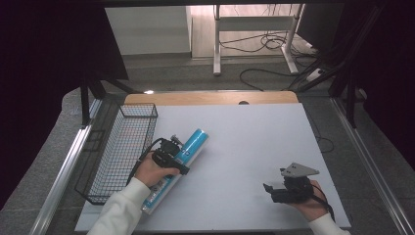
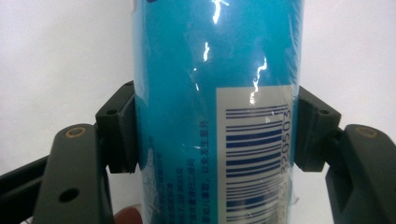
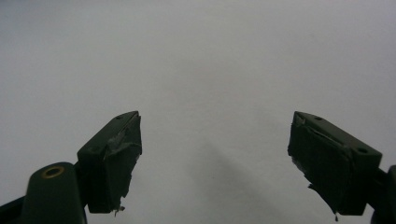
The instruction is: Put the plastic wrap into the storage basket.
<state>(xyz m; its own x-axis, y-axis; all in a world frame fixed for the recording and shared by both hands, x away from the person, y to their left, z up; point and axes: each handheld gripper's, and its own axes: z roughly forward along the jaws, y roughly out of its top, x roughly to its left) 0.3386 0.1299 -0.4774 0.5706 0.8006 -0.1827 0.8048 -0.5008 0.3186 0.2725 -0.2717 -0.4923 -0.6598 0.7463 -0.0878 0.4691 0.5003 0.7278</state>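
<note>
Blue tube (image 2: 210, 116) cut off top and bottom in left gripper view, its small print blurred; left hand (image 1: 154, 172) and left gripper (image 1: 169, 157) cover its middle in high view.

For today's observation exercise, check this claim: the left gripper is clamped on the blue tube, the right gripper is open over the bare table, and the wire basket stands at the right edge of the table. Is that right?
One detail is wrong. The high view shows the wire basket at the table's left edge, beside the blue tube. The left gripper does clamp the tube, and the right gripper is open.
</note>
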